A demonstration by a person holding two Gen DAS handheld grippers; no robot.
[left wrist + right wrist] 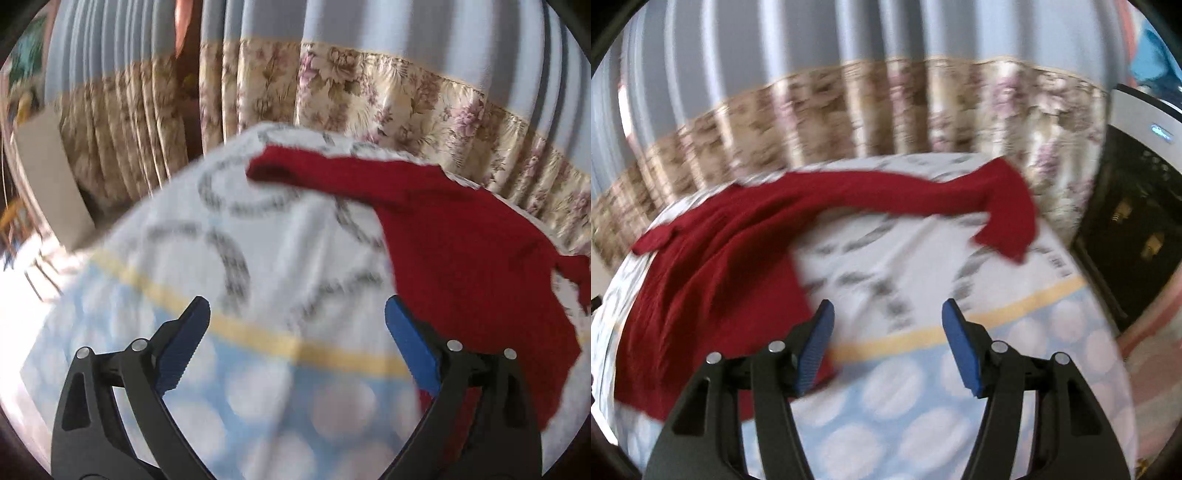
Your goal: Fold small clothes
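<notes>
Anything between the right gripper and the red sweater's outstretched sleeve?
In the right wrist view, only bare patterned bedsheet lies between the right gripper and the red knitted sweater.

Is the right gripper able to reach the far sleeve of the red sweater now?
Probably yes. The right gripper is open and empty, and only bare bedsheet lies between it and the sleeve.

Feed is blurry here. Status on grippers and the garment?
Left gripper open, empty. Right gripper open, empty. Red garment spread on the patterned sheet, sleeve stretched out. Nothing in the way.
</notes>
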